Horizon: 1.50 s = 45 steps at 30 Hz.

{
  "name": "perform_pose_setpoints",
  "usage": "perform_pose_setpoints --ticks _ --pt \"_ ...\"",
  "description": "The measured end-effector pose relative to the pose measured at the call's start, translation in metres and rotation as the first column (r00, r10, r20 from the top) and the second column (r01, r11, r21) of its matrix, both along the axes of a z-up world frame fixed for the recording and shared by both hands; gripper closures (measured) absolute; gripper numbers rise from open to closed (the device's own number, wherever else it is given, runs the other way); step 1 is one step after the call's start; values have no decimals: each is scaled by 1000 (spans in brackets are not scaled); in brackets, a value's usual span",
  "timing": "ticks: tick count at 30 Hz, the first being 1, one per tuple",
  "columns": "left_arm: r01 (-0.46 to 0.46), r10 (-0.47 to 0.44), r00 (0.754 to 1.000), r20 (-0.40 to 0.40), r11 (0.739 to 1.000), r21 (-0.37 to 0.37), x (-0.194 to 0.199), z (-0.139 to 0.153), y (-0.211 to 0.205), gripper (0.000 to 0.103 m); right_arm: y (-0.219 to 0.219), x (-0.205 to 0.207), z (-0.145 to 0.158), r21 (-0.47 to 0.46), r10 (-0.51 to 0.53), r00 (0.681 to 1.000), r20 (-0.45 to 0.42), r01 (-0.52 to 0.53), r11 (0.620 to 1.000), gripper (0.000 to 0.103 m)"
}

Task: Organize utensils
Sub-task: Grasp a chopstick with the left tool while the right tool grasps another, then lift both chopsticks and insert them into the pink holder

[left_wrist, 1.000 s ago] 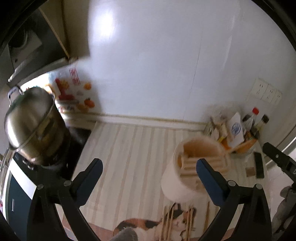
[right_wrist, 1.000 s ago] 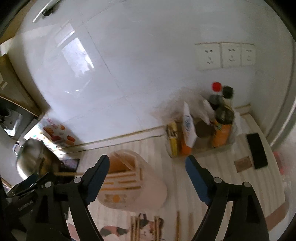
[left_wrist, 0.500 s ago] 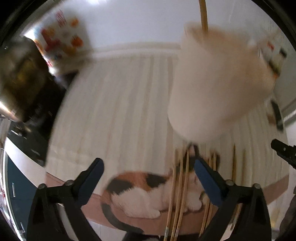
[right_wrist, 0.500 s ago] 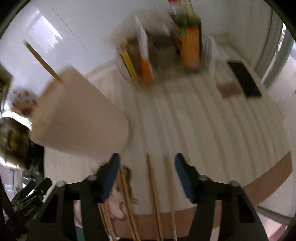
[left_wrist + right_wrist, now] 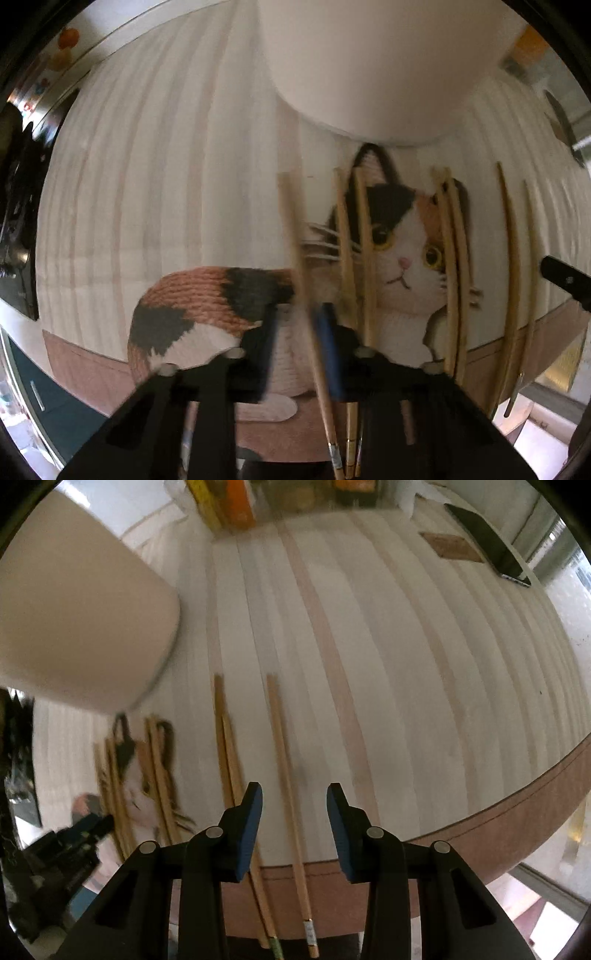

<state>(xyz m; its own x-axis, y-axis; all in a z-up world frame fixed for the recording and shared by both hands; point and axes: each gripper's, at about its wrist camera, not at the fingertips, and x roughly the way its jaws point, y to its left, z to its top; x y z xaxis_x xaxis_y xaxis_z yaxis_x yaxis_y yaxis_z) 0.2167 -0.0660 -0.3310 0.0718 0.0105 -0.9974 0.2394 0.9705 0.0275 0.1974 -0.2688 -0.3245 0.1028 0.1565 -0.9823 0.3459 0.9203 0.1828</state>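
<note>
Several wooden chopsticks lie lengthwise on a striped mat with a cat picture [image 5: 402,258]. My left gripper [image 5: 299,325] is low over the mat, its blurred jaws narrowed around one chopstick [image 5: 295,236] at the left of the group. My right gripper [image 5: 293,805] is partly open, its jaws on either side of a single chopstick [image 5: 280,738], apart from it. A pair of chopsticks [image 5: 225,738] lies just left of it. The cream utensil holder [image 5: 369,62] stands behind the chopsticks; it also shows in the right wrist view [image 5: 74,620].
A black phone [image 5: 491,542] and a brown card [image 5: 450,546] lie at the far right. Orange and yellow packets [image 5: 236,502] stand at the back. The mat's brown front edge [image 5: 480,834] runs along the counter edge. A dark stove [image 5: 18,221] is at the left.
Both grippers have dropped from high above the counter down to the chopsticks. Both have narrowed from wide open; the left now brackets one chopstick.
</note>
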Motion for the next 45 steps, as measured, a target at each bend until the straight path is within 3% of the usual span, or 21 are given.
perform_pose_setpoints --ticks 2,5,19,22,35,39,45 --pt "-8 8 1000 3 1000 22 -2 0 -4 98 4 -2 -6 -11 18 1000 -20 -19 1000 69" --pt "-36 36 999 4 999 33 1 -1 0 98 12 -7 -9 -71 66 998 -26 -67 995 97" --pt "-88 88 996 6 996 -4 -1 1 8 98 -4 -22 -12 -118 111 990 -85 -120 986 95" --pt "-95 95 996 1 995 -11 6 3 28 98 3 -11 -15 -121 108 989 -99 -119 985 95" --pt "-123 123 992 10 992 -18 7 4 42 98 21 8 -21 -141 123 985 -123 -140 980 95" --pt "-123 122 990 68 992 23 -2 8 39 99 27 6 -19 -144 105 989 -105 -120 982 96" --pt "-139 136 969 204 990 -4 -11 61 45 99 20 -8 13 -127 55 998 20 -52 990 96"
